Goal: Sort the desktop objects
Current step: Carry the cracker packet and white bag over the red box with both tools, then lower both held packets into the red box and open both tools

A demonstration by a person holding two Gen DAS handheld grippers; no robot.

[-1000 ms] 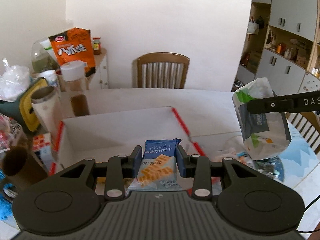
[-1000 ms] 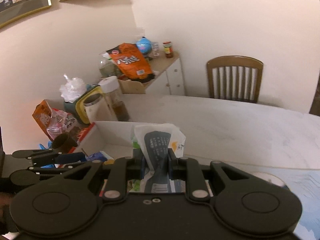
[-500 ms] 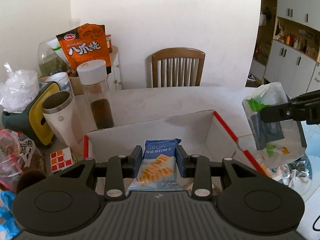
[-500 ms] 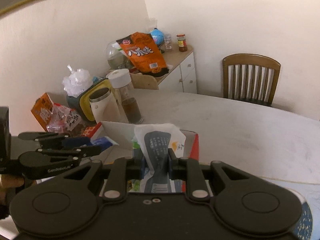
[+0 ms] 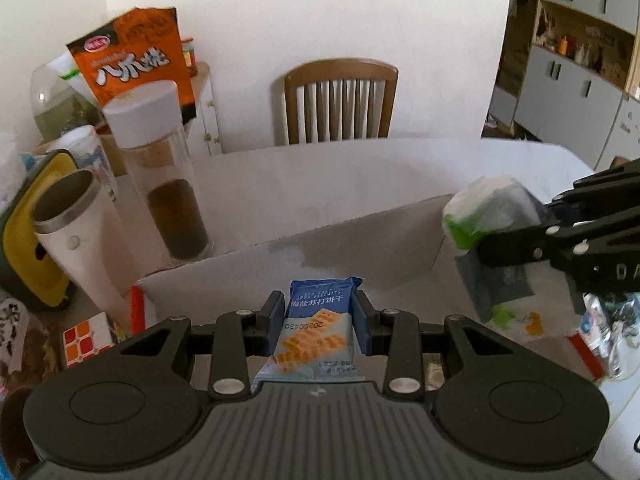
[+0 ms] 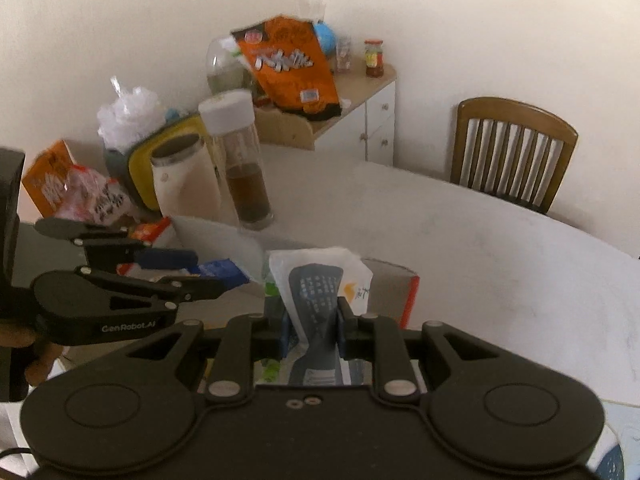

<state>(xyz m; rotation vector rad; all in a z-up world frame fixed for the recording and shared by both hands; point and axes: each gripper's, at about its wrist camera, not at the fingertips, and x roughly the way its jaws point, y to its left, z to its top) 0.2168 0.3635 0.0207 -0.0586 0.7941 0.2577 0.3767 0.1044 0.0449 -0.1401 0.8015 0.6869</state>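
My left gripper [image 5: 318, 314] is shut on a blue cracker packet [image 5: 316, 332] and holds it over the near part of a white cardboard box [image 5: 320, 248] with red edges. My right gripper [image 6: 312, 322] is shut on a white snack pouch [image 6: 320, 284] with green and grey print, held over the box's right end [image 6: 394, 292]. The pouch also shows in the left wrist view [image 5: 492, 240], pinched by the right gripper's black fingers [image 5: 520, 240]. The left gripper also shows in the right wrist view [image 6: 208, 276], still gripping the blue packet [image 6: 220, 270].
Left of the box stand a glass bottle with white cap [image 5: 160, 176], a white steel tumbler [image 5: 80, 232], a yellow-green container [image 5: 24, 232] and a puzzle cube [image 5: 86, 338]. An orange snack bag [image 5: 136, 56] sits on a side cabinet. A wooden chair [image 5: 340, 100] is behind the table.
Both grippers have moved left and forward with their packets, closer over the box. The right gripper's pouch has come down to the box's right end.
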